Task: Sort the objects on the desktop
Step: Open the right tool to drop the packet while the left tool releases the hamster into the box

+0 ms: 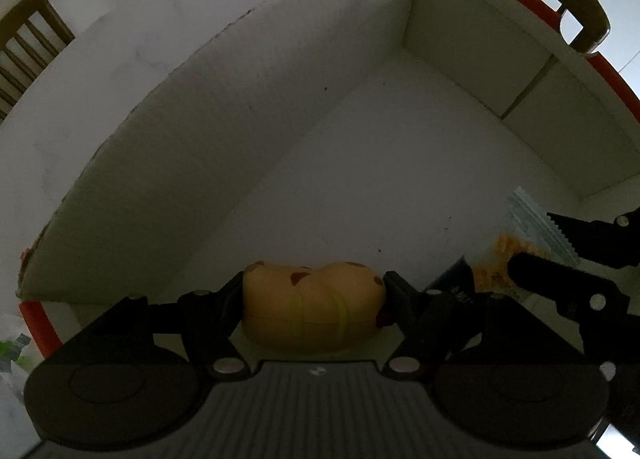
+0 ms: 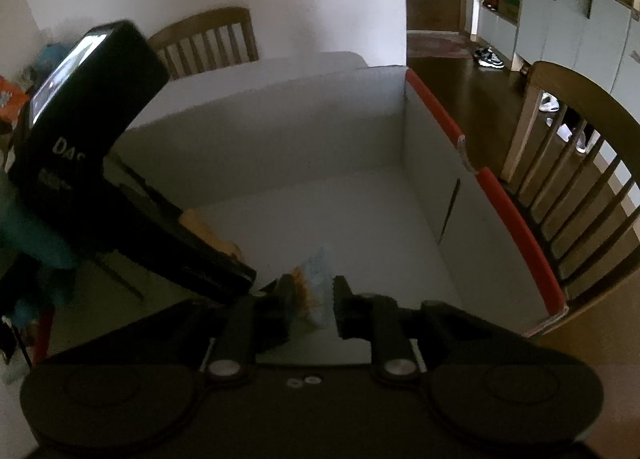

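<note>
Two black grippers reach down into a white cardboard box (image 1: 304, 71) with red-taped rim.
Left gripper (image 1: 314, 305) clamps a yellow, brown-spotted rounded plastic case (image 1: 312, 307) above the floor; right gripper (image 2: 312, 305), jaws slightly parted, straddles a clear crinkly snack packet (image 2: 316, 291), contact unclear.

The left gripper (image 1: 314, 299) points steeply downward, its black fingers (image 1: 230, 293) spread wide and pressed against both ends of a rounded, tan soft toy with brown spots (image 1: 312, 307) – a firm hold. The right gripper (image 2: 312, 299) tilts down at a gentler slant, just right of the left one; its ridged black fingers (image 2: 346, 305) stand a little apart, with a small clear crinkled snack packet showing orange (image 2: 314, 291) in the gap, the pads not visibly pressing it
</note>
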Demonstrator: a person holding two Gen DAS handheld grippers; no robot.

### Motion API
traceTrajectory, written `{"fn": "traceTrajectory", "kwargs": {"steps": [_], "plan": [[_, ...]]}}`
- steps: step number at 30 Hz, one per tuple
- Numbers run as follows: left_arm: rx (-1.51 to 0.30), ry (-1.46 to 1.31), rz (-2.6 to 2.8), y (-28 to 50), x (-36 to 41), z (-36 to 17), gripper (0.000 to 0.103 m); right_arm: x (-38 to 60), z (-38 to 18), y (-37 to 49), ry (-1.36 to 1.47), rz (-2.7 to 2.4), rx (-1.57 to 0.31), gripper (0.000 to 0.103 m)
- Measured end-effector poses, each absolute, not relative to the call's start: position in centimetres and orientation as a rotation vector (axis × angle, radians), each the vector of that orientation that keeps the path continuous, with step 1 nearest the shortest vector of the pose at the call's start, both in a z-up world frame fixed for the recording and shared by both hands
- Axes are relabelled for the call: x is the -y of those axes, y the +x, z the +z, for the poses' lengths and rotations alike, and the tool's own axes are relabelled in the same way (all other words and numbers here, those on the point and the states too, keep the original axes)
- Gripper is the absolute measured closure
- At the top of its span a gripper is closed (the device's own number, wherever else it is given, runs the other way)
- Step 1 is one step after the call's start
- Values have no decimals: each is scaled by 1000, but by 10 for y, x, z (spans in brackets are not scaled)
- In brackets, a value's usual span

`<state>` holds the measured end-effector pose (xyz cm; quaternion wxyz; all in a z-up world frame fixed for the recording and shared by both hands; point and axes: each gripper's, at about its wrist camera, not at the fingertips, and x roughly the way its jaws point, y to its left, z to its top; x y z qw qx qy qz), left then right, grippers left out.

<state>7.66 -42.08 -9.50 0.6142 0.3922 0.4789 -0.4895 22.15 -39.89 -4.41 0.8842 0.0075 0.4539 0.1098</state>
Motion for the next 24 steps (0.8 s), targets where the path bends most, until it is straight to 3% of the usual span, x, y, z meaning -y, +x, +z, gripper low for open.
{"fn": "traceTrajectory", "kwargs": {"steps": [5, 7, 12, 16, 24], "plan": [[-1116, 915, -1126, 68, 421, -96, 29, 391, -46, 221, -50, 253, -968, 69], [-1121, 913, -1133, 68, 421, -96, 25, 390, -46, 220, -59, 259, -969, 59], [-1124, 886, -1143, 68, 415, -90, 16, 388, -41, 215, -97, 268, -943, 54], [-1111, 850, -1152, 68, 405, -81, 15, 394, -37, 211, -100, 277, -919, 42], [-1054, 740, -1164, 68, 384, -44, 15, 398, -24, 204, -96, 293, -878, 40]]}}
